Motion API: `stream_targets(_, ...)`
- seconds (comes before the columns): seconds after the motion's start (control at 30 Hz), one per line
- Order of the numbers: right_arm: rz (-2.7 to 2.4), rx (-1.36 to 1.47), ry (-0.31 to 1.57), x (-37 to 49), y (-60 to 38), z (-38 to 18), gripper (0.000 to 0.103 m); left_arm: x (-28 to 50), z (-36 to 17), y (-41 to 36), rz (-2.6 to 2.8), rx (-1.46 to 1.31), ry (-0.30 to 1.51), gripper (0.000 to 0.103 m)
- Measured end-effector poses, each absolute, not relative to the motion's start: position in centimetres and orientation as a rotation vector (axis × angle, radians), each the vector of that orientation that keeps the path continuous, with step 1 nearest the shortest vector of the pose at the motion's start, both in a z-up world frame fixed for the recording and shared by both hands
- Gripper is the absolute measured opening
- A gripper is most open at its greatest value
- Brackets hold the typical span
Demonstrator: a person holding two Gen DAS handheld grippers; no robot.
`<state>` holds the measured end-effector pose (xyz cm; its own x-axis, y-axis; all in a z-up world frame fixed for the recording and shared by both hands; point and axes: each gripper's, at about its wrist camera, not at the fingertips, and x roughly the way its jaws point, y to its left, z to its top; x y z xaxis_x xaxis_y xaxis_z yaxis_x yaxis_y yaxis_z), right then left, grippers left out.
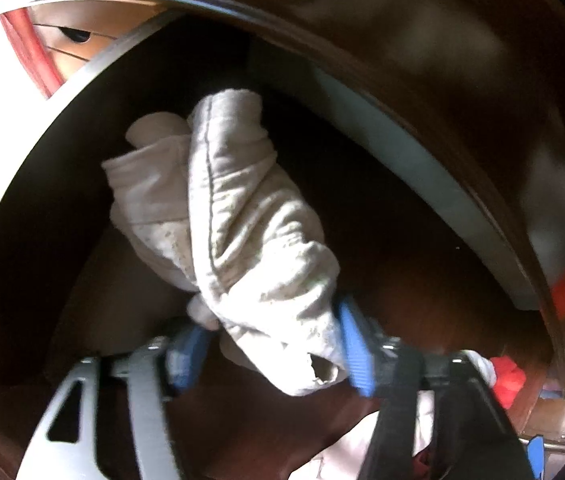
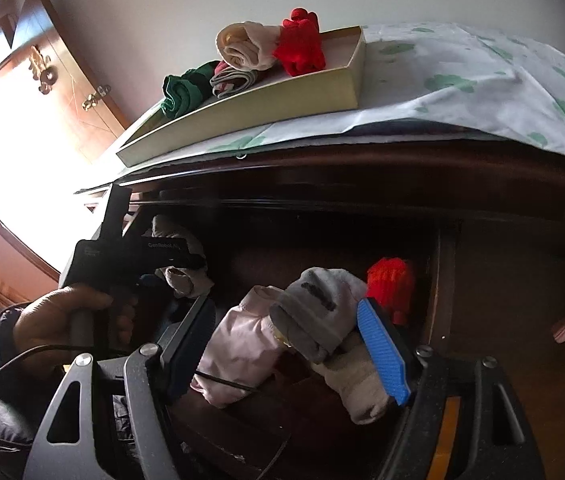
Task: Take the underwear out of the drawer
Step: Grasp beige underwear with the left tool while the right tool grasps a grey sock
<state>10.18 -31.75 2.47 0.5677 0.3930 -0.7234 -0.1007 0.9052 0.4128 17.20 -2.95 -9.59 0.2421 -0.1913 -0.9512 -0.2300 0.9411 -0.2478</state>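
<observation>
Risk first: left gripper (image 1: 270, 350) has its blue pads (image 1: 356, 350) closed on only the near end of a pale grey rolled underwear bundle (image 1: 234, 216), so most of the roll hangs beyond the jaws and, in the writer's judgement, could slide out or unroll on the way up. The bundle is down inside the dark wooden drawer (image 1: 42, 184), close under the overhanging cabinet edge (image 1: 362, 12), which a careless upward pull might catch. A second hazard is crowding: the right gripper (image 2: 290, 344) is in the same drawer, jaws apart and clamping nothing, with a grey rolled garment (image 2: 316, 310) and a pale pink one (image 2: 242, 344) lying between its fingers (image 2: 382, 348); a bright red item (image 2: 390, 284) sits just behind. The two tools could knock each other or drag neighbouring pieces out. The person's hand (image 2: 62, 320) on the left tool's handle is visible in the right wrist view. Held bundle: soft knit, off-white to grey, creased, with a dark seam line running along its length, a second fold tucked behind. On the cabinet top a shallow cardboard tray (image 2: 282, 92) holds green, cream and red rolled garments, likely the drop-off place.
</observation>
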Motion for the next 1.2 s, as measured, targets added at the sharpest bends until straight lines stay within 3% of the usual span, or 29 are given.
stream_targets(0.07, 0.284, 0.350, 0.920, 10.1, -31.9, 2.5, 0.075, 17.1, -9.8, -2.1, -0.009, -0.384, 1.346, 0.038)
stream_targets(0.23, 0.238, 0.345, 0.933, 10.2, -32.7, 2.5, 0.075, 16.5, -9.8, -1.4, -0.083, -0.358, 1.341, 0.029)
stream_targets(0.67, 0.236, 0.330, 0.986, 12.1, -30.7, 1.7, 0.075, 11.4, -7.4, -1.9, -0.436, -0.124, 1.177, 0.028)
stream_targets(0.8, 0.236, 0.239, 1.078, 14.7, -28.2, 0.3, 0.060, 10.9, -5.2, -2.8, -0.468, -0.083, 1.089, 0.028)
stream_targets(1.2, 0.126, 0.146, 1.320, 18.8, -26.2, -4.6, 0.060, 12.4, -2.5, -1.0, -0.510, -0.092, 1.081, 0.027)
